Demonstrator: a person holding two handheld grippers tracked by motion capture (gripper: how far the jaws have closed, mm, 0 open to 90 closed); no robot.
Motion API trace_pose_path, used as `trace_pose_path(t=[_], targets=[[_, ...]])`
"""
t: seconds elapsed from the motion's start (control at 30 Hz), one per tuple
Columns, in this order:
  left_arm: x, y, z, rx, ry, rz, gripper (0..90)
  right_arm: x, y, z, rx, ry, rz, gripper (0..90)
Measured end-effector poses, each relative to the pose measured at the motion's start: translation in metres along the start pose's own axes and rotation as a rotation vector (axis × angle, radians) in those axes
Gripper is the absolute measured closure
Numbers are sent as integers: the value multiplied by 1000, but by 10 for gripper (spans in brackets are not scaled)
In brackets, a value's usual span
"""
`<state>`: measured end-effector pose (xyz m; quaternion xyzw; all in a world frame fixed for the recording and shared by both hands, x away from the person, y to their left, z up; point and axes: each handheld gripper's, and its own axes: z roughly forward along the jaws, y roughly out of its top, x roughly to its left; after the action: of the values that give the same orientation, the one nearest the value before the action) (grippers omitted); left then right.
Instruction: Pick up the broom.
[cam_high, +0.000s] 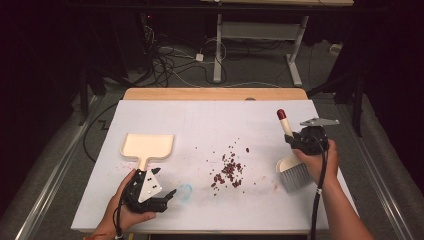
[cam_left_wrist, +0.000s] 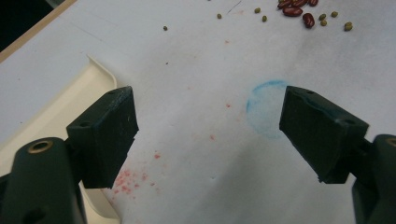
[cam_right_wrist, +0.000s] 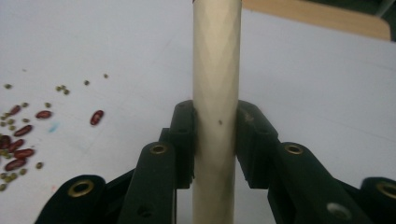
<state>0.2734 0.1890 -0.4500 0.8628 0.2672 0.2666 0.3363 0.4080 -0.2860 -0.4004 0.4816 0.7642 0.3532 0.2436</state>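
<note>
My right gripper (cam_high: 296, 141) is shut on the cream handle (cam_right_wrist: 216, 93) of a small brush (cam_high: 293, 172), whose grey bristles hang low near my hand and whose red-tipped handle end (cam_high: 281, 114) points up and away. A scatter of red beans (cam_high: 229, 171) and small green ones lies on the white table cover, left of the brush. The cream dustpan (cam_high: 148, 146) lies at the left with its handle toward me. My left gripper (cam_high: 169, 196) rests just right of that handle, jaws wide open over bare cover with nothing between them; the dustpan rim (cam_left_wrist: 100, 70) shows beside its left jaw.
A faint blue ring mark (cam_left_wrist: 264, 107) and reddish stains are on the white cover (cam_high: 215, 125). The wooden table edge (cam_high: 215, 94) runs along the back. Behind it are cables on the floor and a white table frame (cam_high: 260, 35).
</note>
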Motion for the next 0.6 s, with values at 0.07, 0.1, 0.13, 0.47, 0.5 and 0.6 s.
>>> trace_pose_path(t=[0.07, 0.1, 0.13, 0.47, 0.5, 0.6], targets=[[0, 0, 0, -2, 2, 0, 186, 1, -6, -10, -62, 15, -3, 706], [1, 0, 0, -2, 2, -1, 186, 1, -6, -10, -62, 15, -3, 706], [1, 0, 0, -3, 3, -5, 186, 1, -9, -13, -83, 28, -2, 706], [6, -3, -5, -35, 9, -14, 185, 17, -1, -49, -221, 41, -45, 706], [7, -4, -5, -42, 13, -22, 183, 19, 0, -50, -231, 45, -53, 706], [9, -5, -9, -57, 44, -26, 174, 27, 3, -56, -268, 68, -69, 706]])
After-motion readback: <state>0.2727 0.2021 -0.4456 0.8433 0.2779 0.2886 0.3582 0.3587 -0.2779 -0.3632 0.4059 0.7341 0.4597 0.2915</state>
